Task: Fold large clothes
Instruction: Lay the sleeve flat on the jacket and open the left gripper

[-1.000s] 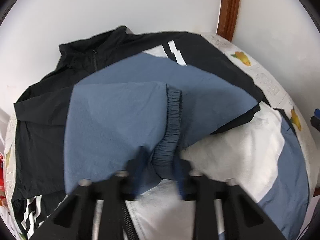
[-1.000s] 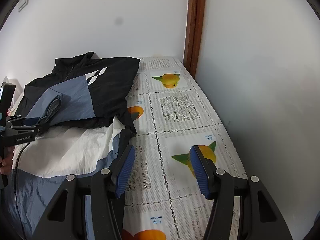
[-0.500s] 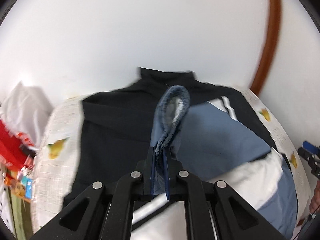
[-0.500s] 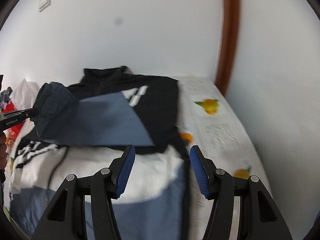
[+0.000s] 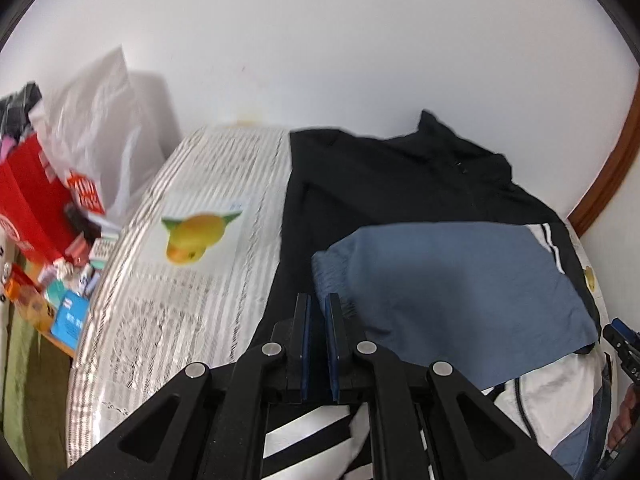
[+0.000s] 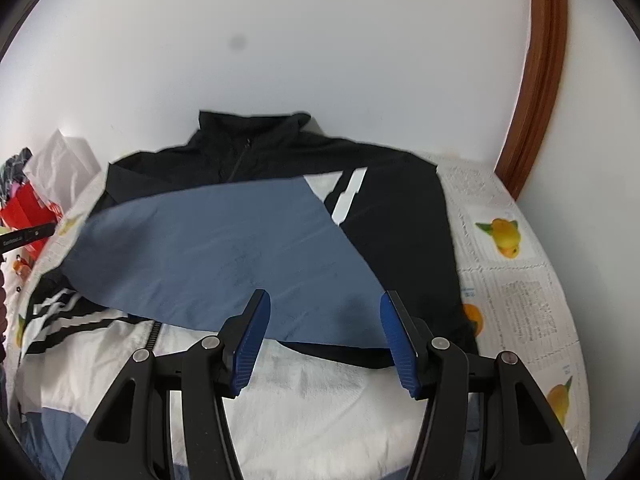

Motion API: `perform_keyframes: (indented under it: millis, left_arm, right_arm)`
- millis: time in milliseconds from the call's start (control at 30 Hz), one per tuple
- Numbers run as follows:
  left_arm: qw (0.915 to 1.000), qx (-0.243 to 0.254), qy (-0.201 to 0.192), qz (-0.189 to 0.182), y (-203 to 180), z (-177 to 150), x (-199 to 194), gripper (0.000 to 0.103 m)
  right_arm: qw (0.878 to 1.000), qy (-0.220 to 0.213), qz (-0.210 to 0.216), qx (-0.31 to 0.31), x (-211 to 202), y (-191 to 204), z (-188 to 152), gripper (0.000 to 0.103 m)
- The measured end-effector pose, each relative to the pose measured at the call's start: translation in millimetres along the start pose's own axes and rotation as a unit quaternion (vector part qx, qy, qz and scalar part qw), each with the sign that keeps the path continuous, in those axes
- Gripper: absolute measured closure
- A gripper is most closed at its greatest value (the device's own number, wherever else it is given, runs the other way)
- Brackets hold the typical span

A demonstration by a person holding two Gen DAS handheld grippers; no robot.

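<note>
Now blue sleeve (image 5: 448,284) flat across jacket (image 6: 400,216), left claw (image 5: 318,312) closed empty, right claw (image 6: 324,320) agape.

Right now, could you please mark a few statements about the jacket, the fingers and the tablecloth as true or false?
1. The fingers of the right gripper stand apart. True.
2. The fingers of the left gripper are wide open. False: they are shut, at the cuff.
3. The blue sleeve lies across the black chest of the jacket. True.
4. The tablecloth is printed with strawberries. False: it shows yellow-orange fruit with green leaves.
</note>
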State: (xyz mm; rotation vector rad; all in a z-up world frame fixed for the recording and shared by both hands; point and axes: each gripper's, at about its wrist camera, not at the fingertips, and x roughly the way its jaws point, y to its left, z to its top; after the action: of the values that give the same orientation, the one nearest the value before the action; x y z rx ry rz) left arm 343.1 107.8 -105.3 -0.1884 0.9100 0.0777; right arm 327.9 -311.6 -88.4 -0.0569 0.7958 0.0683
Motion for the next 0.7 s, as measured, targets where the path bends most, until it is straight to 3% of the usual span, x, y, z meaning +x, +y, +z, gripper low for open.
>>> perform_keyframes:
  millis: [267, 533, 700]
  left_arm:
    - [0.9999, 0.011, 0.009, -0.008, 0.6, -12.0, -2.5, 0.095]
    - [0.9992, 0.034, -0.021, 0.008, -9.6, -30.5, -44.8, 0.091]
    - [0.9990, 0.038, -0.022, 0.000, -8.1, -53.3, -72.7, 0.091]
  right_arm:
    - [0.999, 0.023, -0.036, 0.025, 15.5, -15.5, -14.6, 0.046]
    - [0.997, -0.003, -0.069, 0.030, -33.4, -32.0, -32.3, 0.046]
    - [0.996, -0.015, -0.073, 0.050, -68.6, -47.1, -55.0, 0.046]
